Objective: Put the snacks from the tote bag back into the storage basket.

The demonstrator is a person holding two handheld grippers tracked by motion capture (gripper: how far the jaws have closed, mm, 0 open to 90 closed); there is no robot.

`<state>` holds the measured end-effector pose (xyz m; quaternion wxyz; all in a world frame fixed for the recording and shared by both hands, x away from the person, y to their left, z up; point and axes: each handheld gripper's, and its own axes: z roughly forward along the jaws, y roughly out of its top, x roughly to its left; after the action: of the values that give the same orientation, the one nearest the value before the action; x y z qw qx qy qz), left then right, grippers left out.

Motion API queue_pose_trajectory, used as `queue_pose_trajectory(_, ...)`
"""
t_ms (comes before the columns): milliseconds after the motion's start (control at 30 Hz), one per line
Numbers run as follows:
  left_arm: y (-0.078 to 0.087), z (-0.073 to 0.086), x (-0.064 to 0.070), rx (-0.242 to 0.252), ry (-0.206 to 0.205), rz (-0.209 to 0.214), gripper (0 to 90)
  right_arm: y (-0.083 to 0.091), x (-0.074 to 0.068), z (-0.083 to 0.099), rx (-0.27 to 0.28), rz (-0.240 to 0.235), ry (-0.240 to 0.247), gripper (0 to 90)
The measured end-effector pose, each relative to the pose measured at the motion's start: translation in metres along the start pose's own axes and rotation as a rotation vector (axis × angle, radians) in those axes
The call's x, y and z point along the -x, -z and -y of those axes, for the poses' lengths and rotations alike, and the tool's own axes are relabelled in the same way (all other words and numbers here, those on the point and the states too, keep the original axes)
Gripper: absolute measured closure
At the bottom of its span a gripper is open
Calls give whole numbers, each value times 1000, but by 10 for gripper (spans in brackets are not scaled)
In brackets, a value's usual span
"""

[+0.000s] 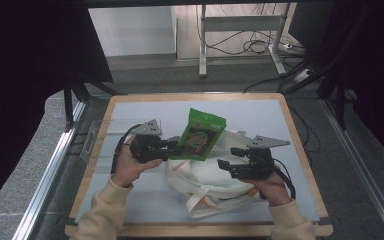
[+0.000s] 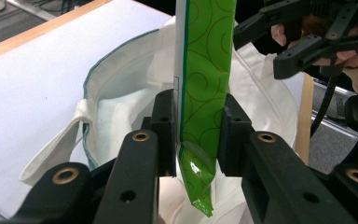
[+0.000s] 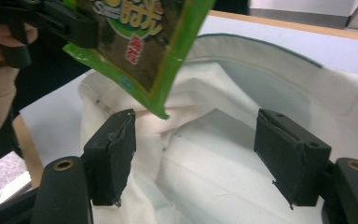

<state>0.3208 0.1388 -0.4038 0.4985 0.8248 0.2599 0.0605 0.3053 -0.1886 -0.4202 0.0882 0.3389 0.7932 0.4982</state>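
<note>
1 green snack pkt [image 1: 200,135] clamped in L gripper [image 2: 198,135], 1 white bag [image 1: 205,175], R gripper [image 3: 196,154] agape

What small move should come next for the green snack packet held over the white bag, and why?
Probably lower the left gripper so the green snack packet slides into the white tote bag. The jaws are shut on the packet's lower part, its bottom corner hangs just above the bag's opening, and the right gripper hovers open over the bag, holding nothing, free to steady the rim.
</note>
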Motion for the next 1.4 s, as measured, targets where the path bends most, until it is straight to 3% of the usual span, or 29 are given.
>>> queue_pose_trajectory(333,-5,2,0,10,13,11,727,-11,-3,4,-18,-22,6,294)
queue_pose_trajectory(500,-8,4,2,11,22,27,727,-15,-1,1,13,-66,7,303)
queue_pose_trajectory(767,-11,6,5,19,33,54,726,-25,2,0,14,-104,19,314)
queue_pose_trajectory(933,-11,7,5,30,45,79,727,-31,2,-1,26,-161,15,325)
queue_pose_trajectory(1400,-14,8,6,39,44,141,726,-39,5,-3,47,-223,27,412)
